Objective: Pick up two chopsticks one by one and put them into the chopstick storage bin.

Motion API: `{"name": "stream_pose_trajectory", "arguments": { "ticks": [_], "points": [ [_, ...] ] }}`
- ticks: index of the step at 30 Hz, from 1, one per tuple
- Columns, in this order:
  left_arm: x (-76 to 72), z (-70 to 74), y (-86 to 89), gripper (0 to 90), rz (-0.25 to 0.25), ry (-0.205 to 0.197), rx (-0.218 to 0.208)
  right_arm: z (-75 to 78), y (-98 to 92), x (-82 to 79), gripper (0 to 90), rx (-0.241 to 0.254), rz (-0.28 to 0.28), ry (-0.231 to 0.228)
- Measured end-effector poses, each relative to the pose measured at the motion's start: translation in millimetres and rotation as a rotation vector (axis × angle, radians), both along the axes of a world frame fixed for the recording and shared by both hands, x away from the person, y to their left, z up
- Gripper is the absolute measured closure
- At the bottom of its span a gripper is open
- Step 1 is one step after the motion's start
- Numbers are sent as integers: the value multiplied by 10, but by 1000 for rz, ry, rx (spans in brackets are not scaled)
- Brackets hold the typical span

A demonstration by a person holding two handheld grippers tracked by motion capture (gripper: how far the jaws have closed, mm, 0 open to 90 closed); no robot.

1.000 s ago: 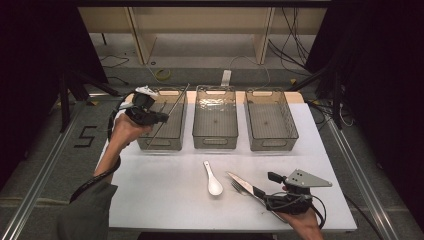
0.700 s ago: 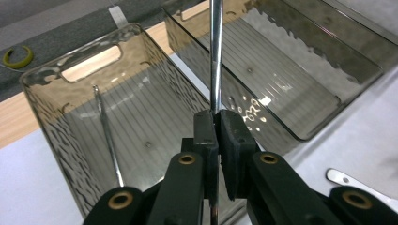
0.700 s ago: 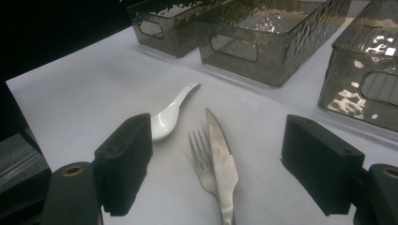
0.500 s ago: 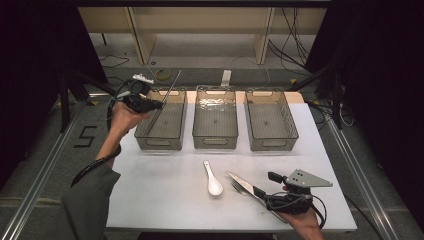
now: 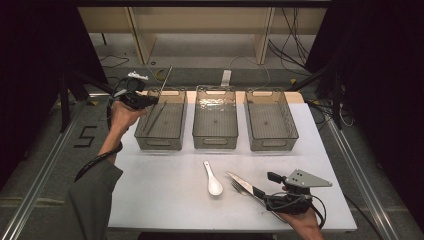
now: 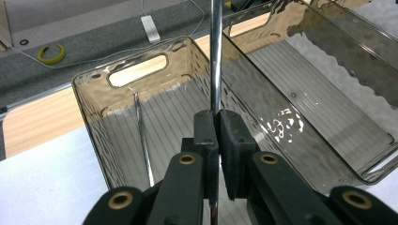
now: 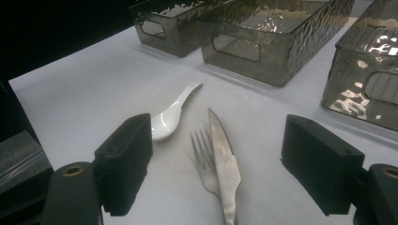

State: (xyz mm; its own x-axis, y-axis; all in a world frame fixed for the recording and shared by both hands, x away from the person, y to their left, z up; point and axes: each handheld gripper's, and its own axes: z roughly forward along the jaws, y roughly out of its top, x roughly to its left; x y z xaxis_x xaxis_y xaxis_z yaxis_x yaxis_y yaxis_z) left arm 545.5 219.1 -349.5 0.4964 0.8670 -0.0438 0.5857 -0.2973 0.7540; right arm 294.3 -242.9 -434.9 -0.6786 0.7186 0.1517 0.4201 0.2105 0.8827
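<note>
My left gripper point(image 5: 151, 101) is shut on a thin metal chopstick point(image 5: 165, 79) and holds it over the far left corner of the left bin point(image 5: 160, 145). In the left gripper view the pads point(image 6: 206, 123) pinch the chopstick point(image 6: 216, 56), which rises steeply past the bin's far rim point(image 6: 89, 80). A second chopstick point(image 6: 141, 136) lies on the bin floor, also seen from above as a slanted chopstick point(image 5: 156, 118). My right gripper point(image 5: 270, 189) rests open at the table's near right. Between its jaws lie a fork point(image 7: 202, 150) and a knife point(image 7: 224, 154).
A white spoon point(image 5: 212, 180) lies left of the knife point(image 5: 240, 182) on the white table point(image 5: 150, 200). A middle bin point(image 5: 215, 143) and a right bin point(image 5: 272, 145) stand beside the left one. Shelving and cables lie beyond the far edge.
My left hand has carried the chopstick toward the far left corner of the left bin, and the chopstick now stands more upright. The right gripper has kept still.
</note>
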Motion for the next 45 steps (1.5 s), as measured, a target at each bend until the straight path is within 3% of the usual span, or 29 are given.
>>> {"name": "stream_pose_trajectory", "arguments": {
  "ticks": [32,45],
  "points": [
    [52,-422,31,850,38,31,-23,-1,6,-3,259,3,3,2],
    [65,-560,43,847,54,62,-5,-1,8,-3,260,0,5,3]
  ]
}}
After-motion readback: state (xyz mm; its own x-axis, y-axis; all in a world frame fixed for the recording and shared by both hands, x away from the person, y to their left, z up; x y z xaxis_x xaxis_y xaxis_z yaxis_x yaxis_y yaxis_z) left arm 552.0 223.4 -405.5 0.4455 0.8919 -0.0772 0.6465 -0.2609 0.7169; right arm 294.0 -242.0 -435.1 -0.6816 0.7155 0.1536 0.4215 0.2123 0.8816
